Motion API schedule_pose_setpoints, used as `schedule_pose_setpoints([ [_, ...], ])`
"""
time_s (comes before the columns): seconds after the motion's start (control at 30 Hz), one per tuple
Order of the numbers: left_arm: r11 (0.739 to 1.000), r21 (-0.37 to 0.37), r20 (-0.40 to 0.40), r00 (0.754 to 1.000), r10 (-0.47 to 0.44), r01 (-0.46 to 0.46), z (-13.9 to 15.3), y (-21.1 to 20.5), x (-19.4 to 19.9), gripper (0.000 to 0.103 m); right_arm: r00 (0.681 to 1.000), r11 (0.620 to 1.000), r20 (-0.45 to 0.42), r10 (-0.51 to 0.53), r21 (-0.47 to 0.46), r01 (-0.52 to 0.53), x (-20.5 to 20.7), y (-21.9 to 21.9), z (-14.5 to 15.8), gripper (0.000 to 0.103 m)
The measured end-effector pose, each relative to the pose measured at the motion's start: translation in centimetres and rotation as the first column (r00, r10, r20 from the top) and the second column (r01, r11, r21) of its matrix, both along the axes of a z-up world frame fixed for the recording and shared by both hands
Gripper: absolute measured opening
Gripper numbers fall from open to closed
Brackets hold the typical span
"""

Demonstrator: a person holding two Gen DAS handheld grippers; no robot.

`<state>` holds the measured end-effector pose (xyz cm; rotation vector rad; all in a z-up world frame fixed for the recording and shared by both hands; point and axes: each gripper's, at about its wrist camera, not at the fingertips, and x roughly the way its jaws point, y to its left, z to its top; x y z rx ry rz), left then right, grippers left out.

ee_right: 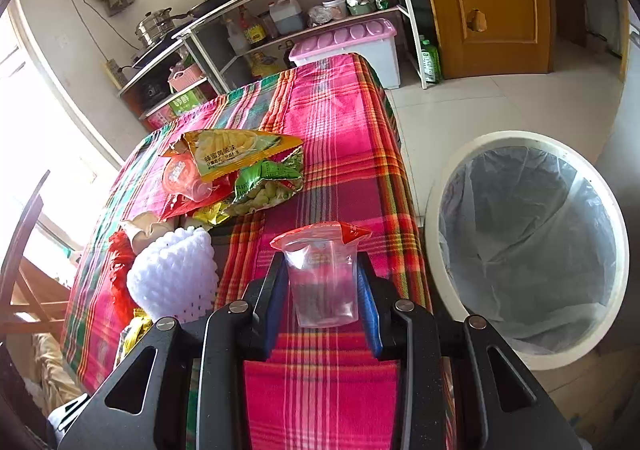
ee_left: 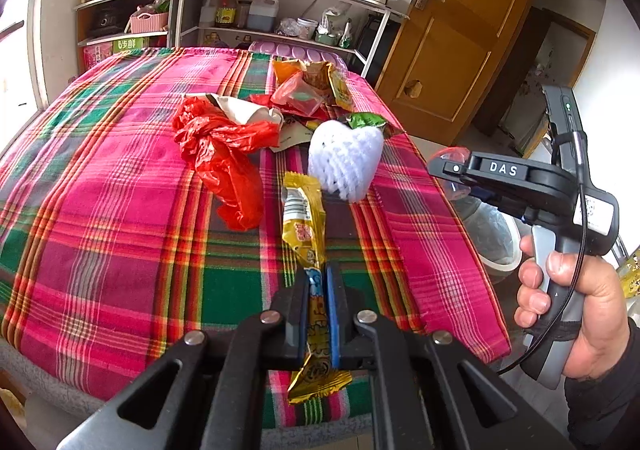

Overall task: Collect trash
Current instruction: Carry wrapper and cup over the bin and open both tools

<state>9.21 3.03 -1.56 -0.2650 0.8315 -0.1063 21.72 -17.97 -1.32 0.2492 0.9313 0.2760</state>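
My left gripper [ee_left: 319, 282] is shut on a long yellow snack wrapper [ee_left: 303, 224], held above the plaid tablecloth [ee_left: 100, 230]. My right gripper [ee_right: 323, 274] is shut on a clear plastic cup [ee_right: 323, 286] with a peeled red foil lid; a hand carries that gripper [ee_left: 448, 170] at the table's right edge in the left wrist view. On the cloth lie a red plastic bag [ee_left: 224, 154], a white foam fruit net [ee_left: 346, 158] and a heap of snack bags [ee_left: 312, 88]. A white bin [ee_right: 532, 246] with a clear liner stands on the floor to the right of the table.
Shelves [ee_left: 280, 6] with pots, bottles and a kettle line the far wall. A wooden door [ee_left: 460, 30] stands at the right. A pink-lidded storage box [ee_right: 348, 46] sits beyond the table's far end. A wooden chair [ee_right: 24, 270] is at the left.
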Motion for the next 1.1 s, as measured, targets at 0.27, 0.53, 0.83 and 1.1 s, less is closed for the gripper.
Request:
schedule_pose_setpoints([
  [0.27, 0.995, 0.002, 0.068, 0.993, -0.101, 0.102, 2.9, -3.7, 0.6, 0.008, 0.997, 0.997, 0.011, -0.082, 0.016, 0.082, -2.1, -5.3, 0.8, 0.034],
  [0.53, 0.962, -0.014, 0.07, 0.96, -0.271, 0.273, 3.1, -10.1, 6.6, 0.008, 0.983, 0.983, -0.004, -0.186, -0.011, 0.186, -2.3, -12.1, 0.0, 0.034],
  [0.83, 0.924, -0.016, 0.012, 0.924, -0.382, 0.382, 1.0, -16.8, 14.0, 0.008, 0.966, 0.968, -0.059, -0.252, -0.031, 0.25, -0.2, -17.0, -2.7, 0.034],
  [1.1, 0.917, -0.031, -0.042, 0.916, -0.4, 0.399, -1.1, -20.0, 17.2, 0.023, 0.962, 0.967, -0.101, -0.253, -0.046, 0.249, 1.0, -18.3, -5.2, 0.035],
])
